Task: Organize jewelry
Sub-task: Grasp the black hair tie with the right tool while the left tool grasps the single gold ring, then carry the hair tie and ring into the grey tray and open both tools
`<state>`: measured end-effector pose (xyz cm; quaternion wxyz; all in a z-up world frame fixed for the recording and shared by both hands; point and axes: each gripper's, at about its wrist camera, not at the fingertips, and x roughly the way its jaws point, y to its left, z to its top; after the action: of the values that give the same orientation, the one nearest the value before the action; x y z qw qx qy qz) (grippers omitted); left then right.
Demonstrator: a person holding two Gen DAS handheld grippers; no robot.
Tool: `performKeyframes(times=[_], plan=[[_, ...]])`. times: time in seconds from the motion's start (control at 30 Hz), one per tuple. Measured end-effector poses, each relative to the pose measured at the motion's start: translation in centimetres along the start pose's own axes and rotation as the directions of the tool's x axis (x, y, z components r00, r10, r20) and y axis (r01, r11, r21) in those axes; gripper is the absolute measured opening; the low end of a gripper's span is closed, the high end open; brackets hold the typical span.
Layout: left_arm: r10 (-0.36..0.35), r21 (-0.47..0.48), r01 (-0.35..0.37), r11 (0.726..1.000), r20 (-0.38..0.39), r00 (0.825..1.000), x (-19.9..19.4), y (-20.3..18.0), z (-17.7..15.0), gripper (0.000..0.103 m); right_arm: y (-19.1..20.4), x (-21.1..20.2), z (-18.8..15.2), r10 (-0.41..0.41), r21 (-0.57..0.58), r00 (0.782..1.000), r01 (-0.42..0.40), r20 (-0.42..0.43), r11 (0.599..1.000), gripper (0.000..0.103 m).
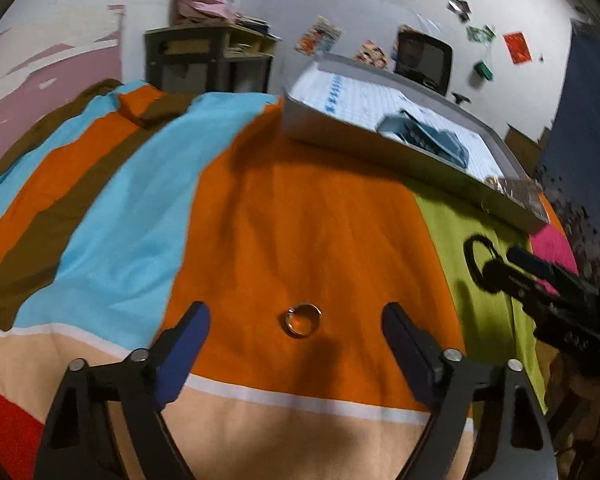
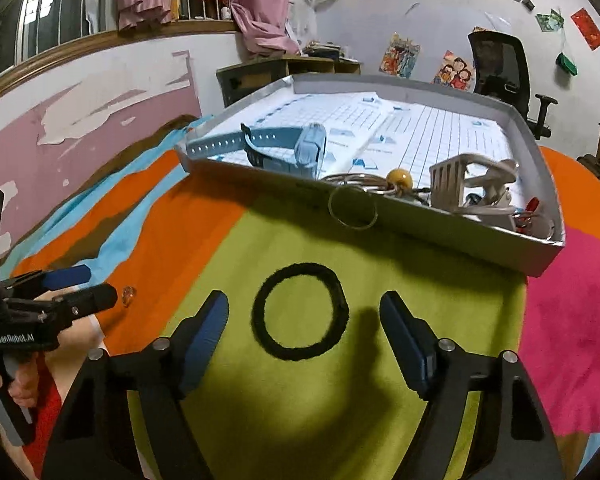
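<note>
A small silver ring [image 1: 290, 322] lies on the orange stripe of the bedsheet, just ahead of and between the fingers of my left gripper [image 1: 296, 314], which is open and empty. On the green stripe lies a black hair tie [image 2: 300, 269], framed by the spread fingers of my right gripper [image 2: 304, 304], also open and not touching it. Beyond both sits a shallow grey tray [image 2: 440, 232] lined with gridded paper. It holds a blue watch [image 2: 284, 148], a wire key ring [image 2: 352, 220] hanging over the front wall, a yellow bead [image 2: 399, 178] and a white clip [image 2: 472, 184].
The striped bedsheet [image 1: 100, 208] covers the whole work surface. In the left wrist view the tray [image 1: 360, 136] is at the far right and the right gripper [image 1: 500, 264] is over the hair tie [image 1: 470, 258]. A hand [image 2: 4, 384] holds the left gripper [image 2: 100, 283]. A shelf and an office chair [image 2: 500, 68] stand by the far wall.
</note>
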<state>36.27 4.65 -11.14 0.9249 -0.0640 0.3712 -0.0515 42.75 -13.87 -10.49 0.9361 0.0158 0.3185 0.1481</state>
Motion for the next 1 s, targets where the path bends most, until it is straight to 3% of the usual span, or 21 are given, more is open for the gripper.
performKeyframes(times=[0.1,0.2,0.47,0.6,0.83,1.0], plan=[[-0.035,-0.009,0.034,0.999,-0.03,0.999,1.0,0.1,-0.3,0.07,-0.1,0.4,0.0,0.01,0.001,1.0,-0.01,-0.014,1.0,0.066],[-0.066,-0.036,0.064,0.997,-0.053,0.996,1.9,0.6,-0.5,0.055,0.3,1.1,0.0,0.021,0.001,0.999,-0.021,-0.027,1.0,0.065],[-0.102,-0.045,0.1,0.994,-0.047,0.994,2.2,0.4,-0.5,0.021,1.0,1.4,-0.4,0.031,-0.015,0.999,-0.031,-0.045,0.999,0.049],[-0.086,-0.021,0.085,0.996,-0.045,0.995,1.9,-0.1,-0.6,0.021,1.0,1.4,-0.5,0.036,-0.022,0.998,-0.037,-0.05,0.999,0.043],[-0.085,0.031,0.085,0.996,0.002,0.996,0.6,-1.5,-0.4,0.02,1.3,0.9,-0.7,0.057,-0.034,0.997,-0.058,-0.045,0.998,0.011],[-0.097,0.059,0.093,0.994,0.054,0.994,-0.9,-2.4,0.2,0.02,1.5,-1.0,-0.1,0.054,-0.063,0.998,-0.053,0.025,0.997,0.005]])
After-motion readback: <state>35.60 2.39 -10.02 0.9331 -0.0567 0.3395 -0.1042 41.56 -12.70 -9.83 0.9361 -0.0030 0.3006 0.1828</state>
